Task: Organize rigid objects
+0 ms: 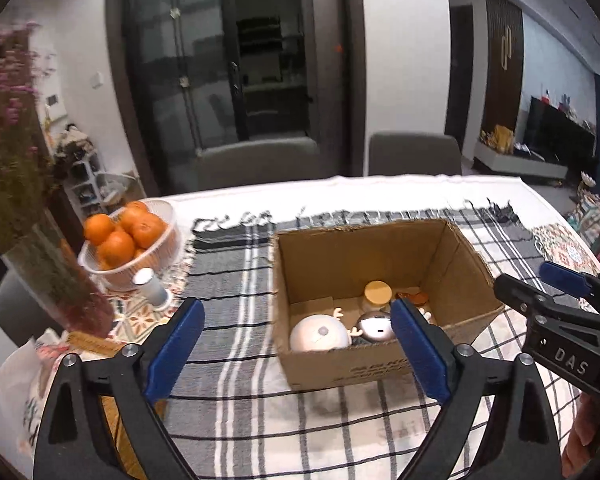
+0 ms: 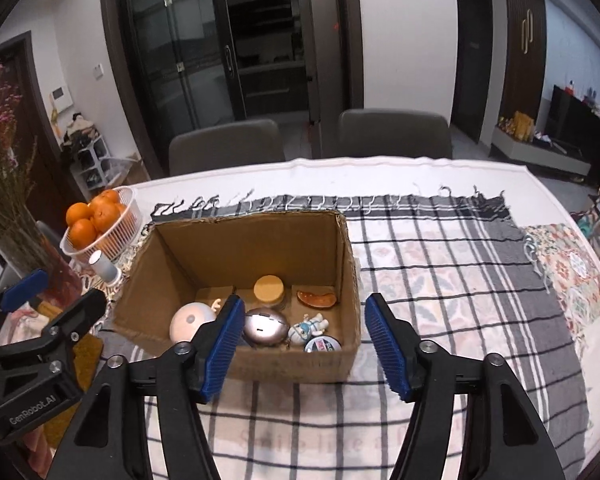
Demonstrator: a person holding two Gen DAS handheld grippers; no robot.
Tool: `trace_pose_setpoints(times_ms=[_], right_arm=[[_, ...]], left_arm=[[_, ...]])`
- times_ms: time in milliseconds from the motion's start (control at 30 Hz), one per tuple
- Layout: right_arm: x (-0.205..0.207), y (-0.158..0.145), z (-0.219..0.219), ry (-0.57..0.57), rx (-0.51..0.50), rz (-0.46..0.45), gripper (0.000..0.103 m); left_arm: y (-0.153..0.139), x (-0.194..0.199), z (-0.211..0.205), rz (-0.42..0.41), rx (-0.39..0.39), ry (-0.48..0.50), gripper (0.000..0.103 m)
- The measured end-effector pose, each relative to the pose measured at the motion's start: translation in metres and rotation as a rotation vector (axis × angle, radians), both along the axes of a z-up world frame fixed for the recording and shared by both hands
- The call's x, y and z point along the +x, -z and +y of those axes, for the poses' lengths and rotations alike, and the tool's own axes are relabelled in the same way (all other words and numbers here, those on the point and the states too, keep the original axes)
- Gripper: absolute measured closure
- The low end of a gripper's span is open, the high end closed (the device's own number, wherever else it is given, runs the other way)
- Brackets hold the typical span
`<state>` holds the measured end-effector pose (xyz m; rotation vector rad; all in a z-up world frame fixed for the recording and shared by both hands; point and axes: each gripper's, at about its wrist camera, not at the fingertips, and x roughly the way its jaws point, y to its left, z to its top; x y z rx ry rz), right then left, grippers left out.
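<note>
L gripper [image 1: 296, 354] jaws wide, empty | R gripper [image 2: 302, 350] jaws apart, empty | box [image 2: 340, 364] holds small items, on table

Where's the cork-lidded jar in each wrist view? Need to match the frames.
Left wrist: the cork-lidded jar sits at the back of the cardboard box, centre-right of the picture, just left of the near blue pad.
Right wrist: the jar stands at the box's back middle, centre of the picture, left of the brown dish.
Shared landmark: bowl of oranges, left of the box.
</note>
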<state>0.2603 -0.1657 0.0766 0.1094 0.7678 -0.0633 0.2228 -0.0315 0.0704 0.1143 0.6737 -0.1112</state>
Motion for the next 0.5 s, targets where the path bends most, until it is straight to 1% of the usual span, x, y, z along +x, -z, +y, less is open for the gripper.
trace_pose_setpoints(times_ms=[167, 200, 300, 400, 500], right_arm=[[-0.039, -0.011, 0.009, 0.009, -0.039, -0.086, 0.029], [-0.047, -0.014, 0.011, 0.015, -0.045, -0.106, 0.026], [-0.070, -0.019, 0.014, 0.043, -0.075, -0.159, 0.020], [-0.088, -0.023, 0.015, 0.067, -0.091, -0.191, 0.017], [-0.104, -0.023, 0.014, 0.078, -0.078, -0.206, 0.015]], left_arm=[[-0.006, -0.038, 0.010, -0.076, 0.002, -0.041, 0.001], [-0.007, -0.044, 0.011, -0.087, 0.001, -0.046, 0.000], [-0.009, -0.062, 0.014, -0.121, 0.013, -0.060, 0.000], [-0.012, -0.078, 0.015, -0.155, 0.015, -0.069, 0.000], [-0.013, -0.093, 0.013, -0.187, 0.023, -0.075, 0.000]])
